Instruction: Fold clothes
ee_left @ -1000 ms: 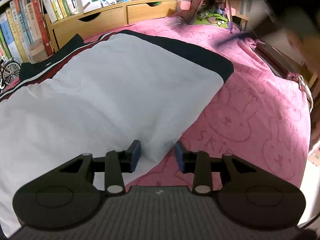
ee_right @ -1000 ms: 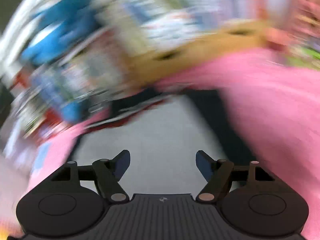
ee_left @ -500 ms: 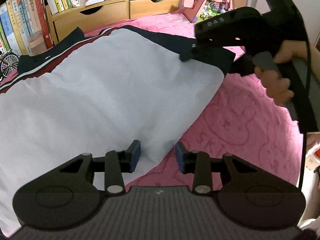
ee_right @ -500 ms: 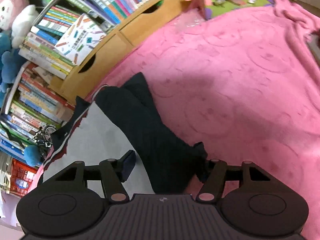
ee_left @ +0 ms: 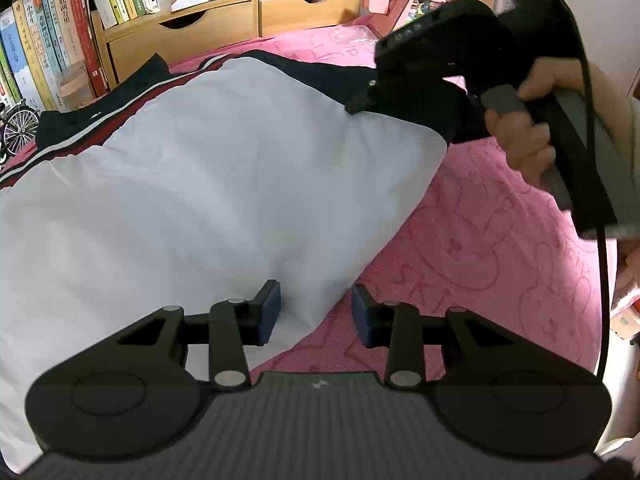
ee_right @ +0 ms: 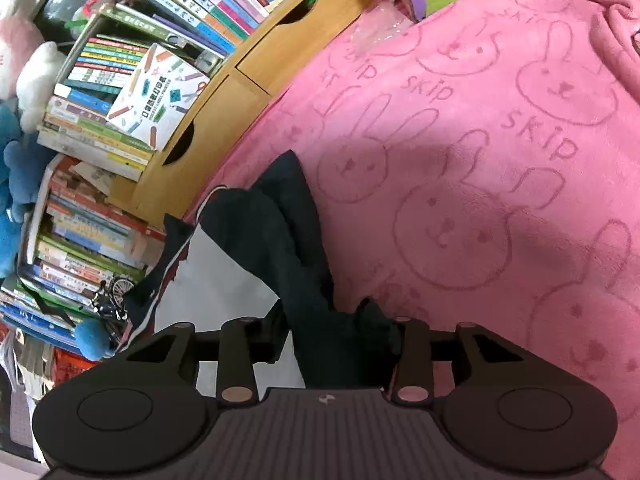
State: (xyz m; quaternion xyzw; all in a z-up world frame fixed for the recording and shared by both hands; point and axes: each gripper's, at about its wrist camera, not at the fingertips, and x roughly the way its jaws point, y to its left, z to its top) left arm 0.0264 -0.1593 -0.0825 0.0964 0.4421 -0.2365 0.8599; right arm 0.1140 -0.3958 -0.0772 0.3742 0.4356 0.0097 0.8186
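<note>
A white garment [ee_left: 200,200] with a dark navy border [ee_left: 320,72] lies spread on a pink rabbit-print blanket [ee_left: 480,260]. My left gripper [ee_left: 316,312] is open, its blue pads either side of the garment's near right edge. A hand [ee_left: 524,136] holds the black housing [ee_left: 436,40] of the other tool over the far right corner. In the right wrist view, my right gripper [ee_right: 338,332] is open, with bunched navy cloth [ee_right: 288,240] between its fingers and the white panel [ee_right: 224,288] to its left.
A wooden drawer unit [ee_left: 192,36] and rows of books [ee_left: 60,40] run along the blanket's far side. A small model bicycle [ee_left: 16,128] stands at the left. Plush toys [ee_right: 16,184] sit beside the bookshelf. Bare pink blanket [ee_right: 480,160] stretches to the right.
The right gripper swung in from the right and came down at the garment's far right corner, taking the navy edge between its fingers. My left gripper has stayed put.
</note>
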